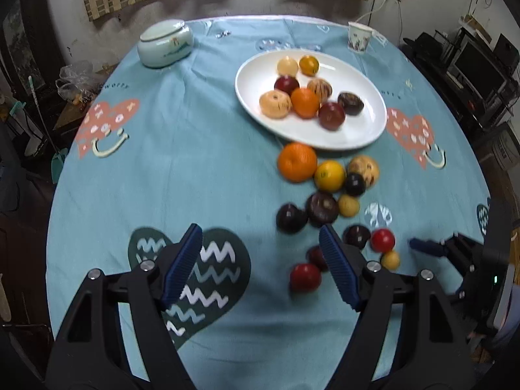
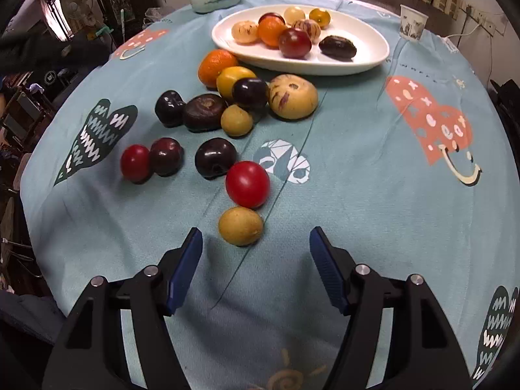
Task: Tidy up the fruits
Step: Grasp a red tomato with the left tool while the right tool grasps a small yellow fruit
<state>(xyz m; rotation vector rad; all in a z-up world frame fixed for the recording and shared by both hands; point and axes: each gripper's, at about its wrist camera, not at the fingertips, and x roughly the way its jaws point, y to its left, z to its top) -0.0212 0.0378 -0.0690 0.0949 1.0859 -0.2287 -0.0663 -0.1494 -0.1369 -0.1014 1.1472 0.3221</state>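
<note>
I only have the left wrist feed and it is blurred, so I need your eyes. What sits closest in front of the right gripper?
Observer: A small yellow-green fruit lies just ahead of the right gripper, whose open jaws hold nothing.
Operator: What is right behind that fruit?
Observer: A bright red fruit, touching it or nearly so.
Operator: Anything on the cloth nearer the right wrist?
Observer: A faint sun drawing on the tablecloth, at the bottom edge of the right wrist view.
</note>
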